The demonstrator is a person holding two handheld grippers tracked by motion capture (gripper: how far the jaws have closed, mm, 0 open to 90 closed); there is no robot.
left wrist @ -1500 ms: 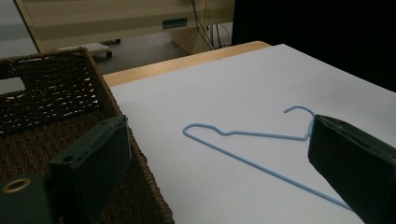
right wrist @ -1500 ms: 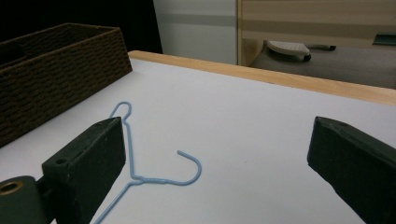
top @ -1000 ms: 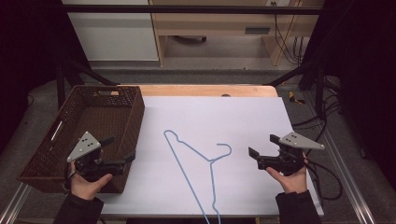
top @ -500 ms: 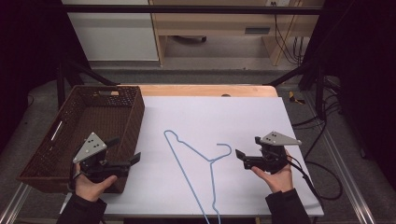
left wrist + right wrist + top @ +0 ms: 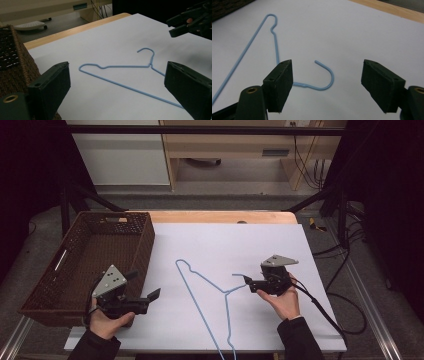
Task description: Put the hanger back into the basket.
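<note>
Right claw (image 5: 248, 282) sits just beside the hook of the blue wire hanger (image 5: 210, 292), jaws apart and pointing at it. They have just been closing, but the pads clamp nothing. In the right gripper view the hook (image 5: 327, 75) lies on the sheet ahead of and between the two black pads, clear of both. The person's right hand (image 5: 282, 297) holds the gripper body from below, with the cable trailing off toward the near right edge.

Left claw (image 5: 150, 296) is wide open and empty, held by the left hand (image 5: 107, 320) just beside the near corner of the wicker basket (image 5: 90, 260). In the left gripper view the hanger (image 5: 120, 75) lies well ahead, framed between the pads, with the right claw (image 5: 181, 23) above its hook end.

Hanger lies flat on the white sheet covering the surface (image 5: 200, 240), roughly mid-sheet; its hook points to the right claw, one shoulder points toward the far side, and the other end runs off the near edge. Basket stands at the left edge of the surface, partly on the sheet, apart from the hanger.
</note>
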